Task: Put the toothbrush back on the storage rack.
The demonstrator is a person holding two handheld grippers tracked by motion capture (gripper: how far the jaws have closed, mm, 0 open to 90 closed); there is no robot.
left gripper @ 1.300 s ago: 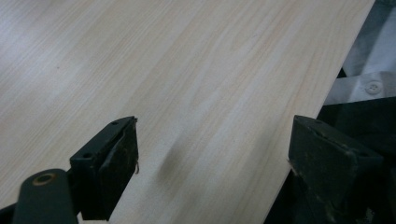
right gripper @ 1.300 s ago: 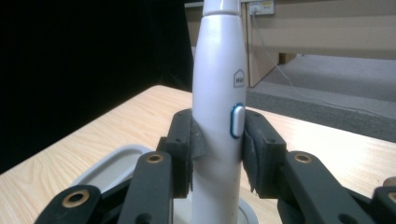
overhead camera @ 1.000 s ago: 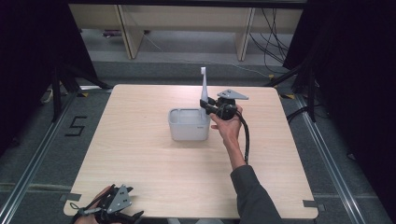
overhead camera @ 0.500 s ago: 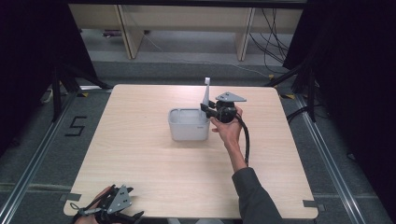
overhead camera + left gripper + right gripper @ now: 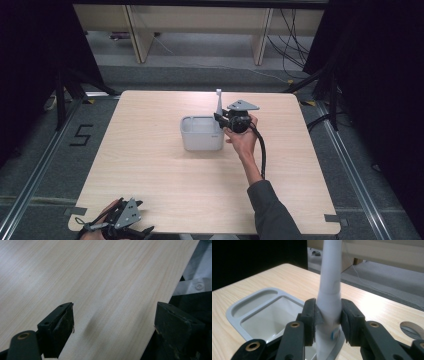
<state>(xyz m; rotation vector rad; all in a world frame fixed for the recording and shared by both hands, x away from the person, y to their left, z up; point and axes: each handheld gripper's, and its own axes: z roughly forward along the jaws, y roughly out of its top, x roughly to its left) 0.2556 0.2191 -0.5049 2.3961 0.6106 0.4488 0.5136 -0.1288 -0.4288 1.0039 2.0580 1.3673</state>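
Jaws of the right gripper (image 5: 328,320) clamp the white plastic faucet (image 5: 329,290) — upright at three o'clock of the grey plastic sink (image 5: 201,134); left gripper (image 5: 113,322) gapes empty over the pale wooden table (image 5: 150,165).

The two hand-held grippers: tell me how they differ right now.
The right hand-held gripper is shut on the white faucet at the grey sink mid-table; the left hand-held gripper is open and holds nothing, at the table's near edge. Both have black jaws.
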